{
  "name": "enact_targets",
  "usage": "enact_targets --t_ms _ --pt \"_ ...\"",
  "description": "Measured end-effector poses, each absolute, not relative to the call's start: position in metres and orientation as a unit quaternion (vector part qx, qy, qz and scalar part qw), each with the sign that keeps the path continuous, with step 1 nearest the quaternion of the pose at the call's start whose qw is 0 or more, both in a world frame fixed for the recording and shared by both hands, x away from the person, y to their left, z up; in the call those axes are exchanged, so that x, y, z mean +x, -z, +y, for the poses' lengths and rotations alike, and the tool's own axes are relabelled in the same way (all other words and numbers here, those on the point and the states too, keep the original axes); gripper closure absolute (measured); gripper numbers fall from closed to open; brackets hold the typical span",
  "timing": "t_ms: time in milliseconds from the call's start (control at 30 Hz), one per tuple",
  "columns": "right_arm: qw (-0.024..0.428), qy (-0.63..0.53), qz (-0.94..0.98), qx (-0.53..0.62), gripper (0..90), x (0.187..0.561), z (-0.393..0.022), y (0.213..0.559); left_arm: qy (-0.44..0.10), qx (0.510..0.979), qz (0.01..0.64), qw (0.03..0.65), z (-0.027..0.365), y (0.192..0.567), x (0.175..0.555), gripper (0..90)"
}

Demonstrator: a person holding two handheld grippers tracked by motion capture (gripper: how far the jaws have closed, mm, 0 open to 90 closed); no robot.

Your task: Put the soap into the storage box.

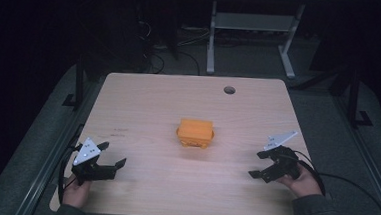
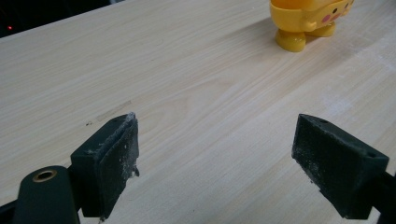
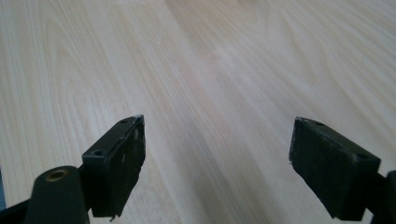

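An orange-yellow box-shaped toy [image 1: 195, 132] on small feet stands at the middle of the light wooden table [image 1: 144, 99]. In the left gripper view the toy [image 2: 308, 21] appears at the top right, with yellow legs and a pink cheek mark. My left gripper [image 1: 112, 154] rests near the table's front left, held by a hand, open with nothing between its jaws [image 2: 215, 163]. My right gripper [image 1: 258, 164] sits at the front right, also open and empty [image 3: 217, 163], over bare wood. Both are well apart from the toy.
A round cable hole [image 1: 229, 90] lies near the table's far edge. Beyond the table stand a desk frame's white legs [image 1: 211, 38] on a dark floor with cables. A black cable [image 1: 354, 185] trails from the right gripper off the table's right side.
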State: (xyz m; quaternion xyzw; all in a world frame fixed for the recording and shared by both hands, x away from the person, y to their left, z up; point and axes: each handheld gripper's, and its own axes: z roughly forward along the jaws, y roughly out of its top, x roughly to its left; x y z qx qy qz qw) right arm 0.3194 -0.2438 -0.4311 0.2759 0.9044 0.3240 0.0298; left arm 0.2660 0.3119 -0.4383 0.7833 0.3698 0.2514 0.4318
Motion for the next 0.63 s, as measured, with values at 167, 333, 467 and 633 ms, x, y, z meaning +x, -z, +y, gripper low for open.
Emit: enact_targets --t_ms 167,333,467,633 --pt "0.03 -0.326 0.901 0.285 18.1 0.31 -0.252 0.437 -0.25 0.784 0.37 0.431 0.311 0.439 0.266 14.2" --pt "0.037 -0.325 0.899 0.293 17.8 0.293 -0.259 0.444 -0.251 0.785 0.369 0.429 0.311 0.439 0.266 14.2" --pt "0.048 -0.326 0.895 0.302 16.8 0.279 -0.261 0.448 -0.25 0.786 0.369 0.428 0.311 0.44 0.266 14.2" --pt "0.053 -0.322 0.893 0.31 14.4 0.264 -0.261 0.453 -0.249 0.788 0.368 0.427 0.31 0.44 0.267 14.2"
